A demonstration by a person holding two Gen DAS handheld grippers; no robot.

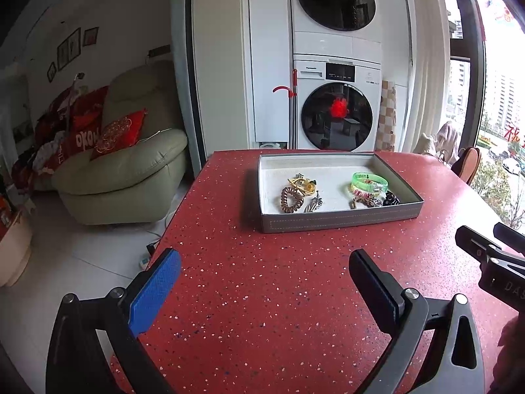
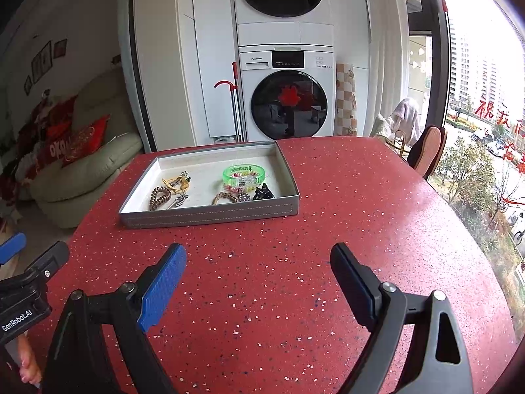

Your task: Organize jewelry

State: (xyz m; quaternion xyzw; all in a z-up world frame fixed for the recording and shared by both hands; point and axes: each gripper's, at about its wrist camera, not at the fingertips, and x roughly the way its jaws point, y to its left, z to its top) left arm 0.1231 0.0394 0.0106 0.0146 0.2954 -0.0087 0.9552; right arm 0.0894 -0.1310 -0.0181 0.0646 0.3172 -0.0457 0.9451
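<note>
A shallow grey tray (image 1: 341, 221) (image 2: 210, 215) with a white lining sits on the red speckled table. On its left side lie a brown spiral hair tie (image 1: 290, 201) (image 2: 159, 198), a yellow piece (image 1: 302, 184) (image 2: 177, 180) and a silver charm (image 1: 314, 204) (image 2: 178, 201). To the right are a green bangle (image 1: 369, 180) (image 2: 244, 175), a beaded bracelet (image 1: 362, 201) (image 2: 226, 197) and a black piece (image 1: 391, 197) (image 2: 264, 193). My left gripper (image 1: 265, 277) and right gripper (image 2: 259, 269) both hover open over bare table in front of the tray, nothing between their fingers.
The table (image 1: 262, 312) (image 2: 361, 213) ends at a curved edge to the right near a chair back (image 2: 430, 151) and a large window. A beige sofa (image 1: 131, 164) stands off the table's left side. Stacked washing machines (image 1: 338, 115) stand beyond the far edge.
</note>
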